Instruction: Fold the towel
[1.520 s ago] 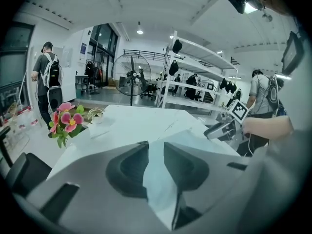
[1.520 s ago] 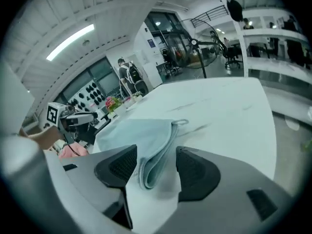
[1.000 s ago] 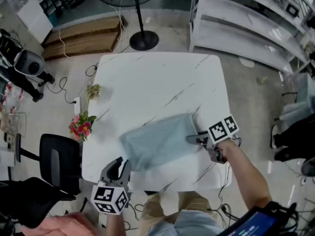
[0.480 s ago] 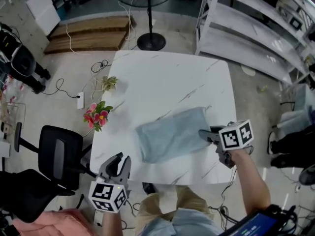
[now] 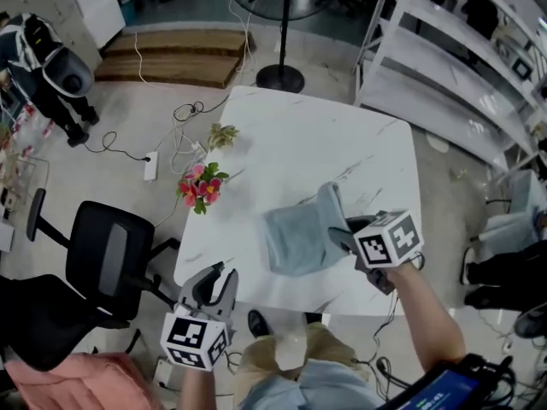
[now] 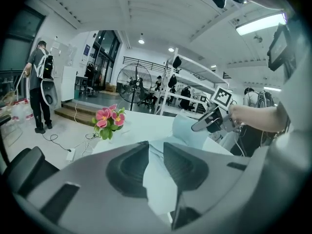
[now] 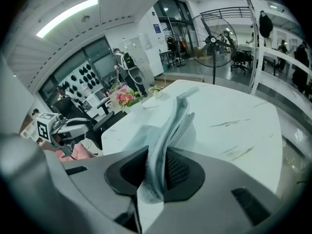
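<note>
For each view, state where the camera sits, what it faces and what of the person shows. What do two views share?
Head view: on the head, looking down at table, towel, left gripper, right gripper, forearms.
Left gripper view: rides that gripper, facing across the table, jaws open; right hand shows.
Right gripper view: rides that gripper, jaws just closed on the towel; left gripper shows.
Shared: both gripper views show the flowers.

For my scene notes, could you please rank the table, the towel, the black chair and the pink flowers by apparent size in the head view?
1. table
2. towel and black chair: these look about alike, and the chair sits lower, so I leave them unranked
3. pink flowers
</note>
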Demonstrator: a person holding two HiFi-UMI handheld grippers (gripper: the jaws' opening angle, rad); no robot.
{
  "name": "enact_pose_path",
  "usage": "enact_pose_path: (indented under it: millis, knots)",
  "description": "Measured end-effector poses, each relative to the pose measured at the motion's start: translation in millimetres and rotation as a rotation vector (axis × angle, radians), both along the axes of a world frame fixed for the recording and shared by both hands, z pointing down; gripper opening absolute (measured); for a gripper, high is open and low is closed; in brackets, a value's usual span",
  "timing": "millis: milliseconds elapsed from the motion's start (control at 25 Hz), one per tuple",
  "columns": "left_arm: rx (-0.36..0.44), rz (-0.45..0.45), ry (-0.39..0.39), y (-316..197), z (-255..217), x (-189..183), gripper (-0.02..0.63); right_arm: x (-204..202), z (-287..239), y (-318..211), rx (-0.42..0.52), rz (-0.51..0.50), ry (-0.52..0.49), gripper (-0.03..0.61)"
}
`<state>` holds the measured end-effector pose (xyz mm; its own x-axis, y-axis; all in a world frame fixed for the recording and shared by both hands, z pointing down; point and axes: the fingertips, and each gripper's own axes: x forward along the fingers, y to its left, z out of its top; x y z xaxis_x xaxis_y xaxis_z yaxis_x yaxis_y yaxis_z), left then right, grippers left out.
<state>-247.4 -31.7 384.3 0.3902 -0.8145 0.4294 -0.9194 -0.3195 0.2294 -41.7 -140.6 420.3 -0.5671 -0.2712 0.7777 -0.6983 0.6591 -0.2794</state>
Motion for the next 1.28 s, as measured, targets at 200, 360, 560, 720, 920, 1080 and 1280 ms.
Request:
enact_pose_path:
  millis: [200, 360, 560, 720, 920, 1080, 1280]
  knots:
    - [-0.002, -0.004, 0.008, 14, 0, -17, 0.095, -41, 27, 8, -0.016, -0.036, 0.063, 0.084]
    - [-0.016, -0.015, 0.013, 24, 4, -30, 0.095, -64, 52, 10, -0.023, -0.065, 0.121, 0.084]
    - [-0.044, -0.031, 0.015, 38, 14, -49, 0.095, -85, 72, 13, -0.018, -0.094, 0.183, 0.084]
    - [-0.05, -0.05, 0.017, 42, 18, -65, 0.095, -97, 85, 16, -0.014, -0.118, 0.221, 0.106]
    - [-0.048, -0.05, 0.015, 40, 18, -71, 0.095, -109, 78, 28, -0.006, -0.186, 0.192, 0.209]
    - [-0.055, -0.02, 0.02, 33, 18, -63, 0.095, -116, 42, 41, 0.013, -0.243, 0.094, 0.285]
    - [-0.032, 0.03, 0.016, 19, 15, -47, 0.095, -105, -8, 38, 0.088, -0.206, -0.105, 0.227]
